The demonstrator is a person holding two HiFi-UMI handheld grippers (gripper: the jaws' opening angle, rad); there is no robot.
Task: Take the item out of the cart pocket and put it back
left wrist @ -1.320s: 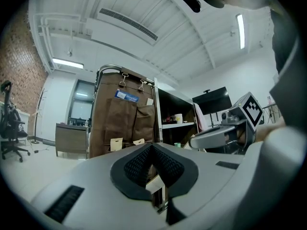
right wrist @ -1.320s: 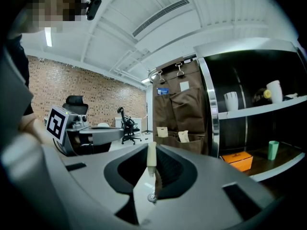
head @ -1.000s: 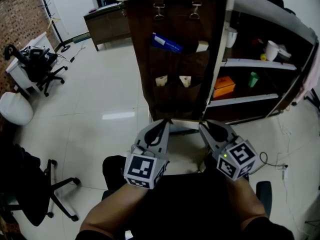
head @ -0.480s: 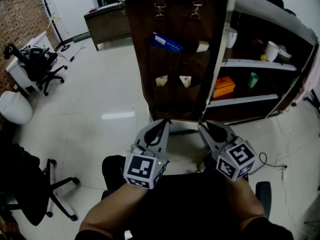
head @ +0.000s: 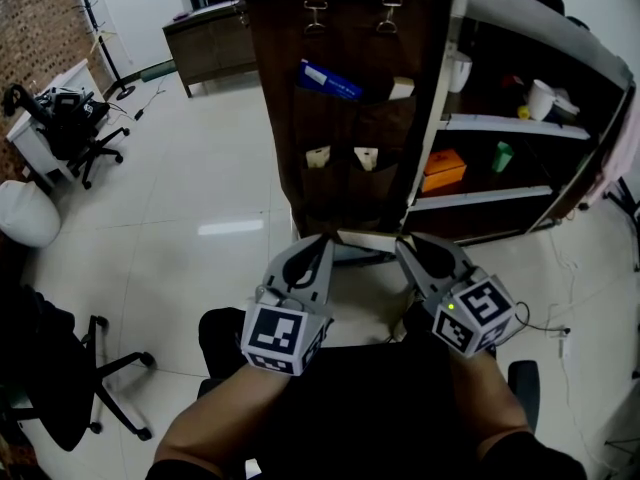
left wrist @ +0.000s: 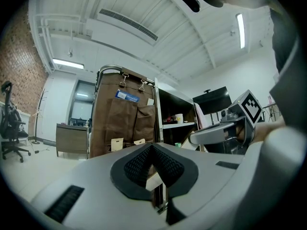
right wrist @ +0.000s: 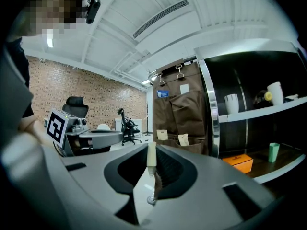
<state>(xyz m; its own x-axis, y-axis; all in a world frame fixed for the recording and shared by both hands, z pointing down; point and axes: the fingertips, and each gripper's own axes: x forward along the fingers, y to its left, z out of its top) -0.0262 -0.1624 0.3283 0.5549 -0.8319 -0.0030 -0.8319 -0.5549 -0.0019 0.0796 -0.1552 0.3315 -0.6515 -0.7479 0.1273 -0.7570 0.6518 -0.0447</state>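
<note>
Left gripper (head: 324, 242) jaws pressed together, empty; right gripper (head: 406, 249) pinches a thin cream strip (right wrist: 151, 155) (seen edge-on), facing the cart's brown pocket organiser (head: 345, 128).

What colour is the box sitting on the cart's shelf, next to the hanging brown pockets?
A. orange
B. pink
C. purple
A: the box resting on the shelf, just right of the brown pockets, is bright orange.
</note>
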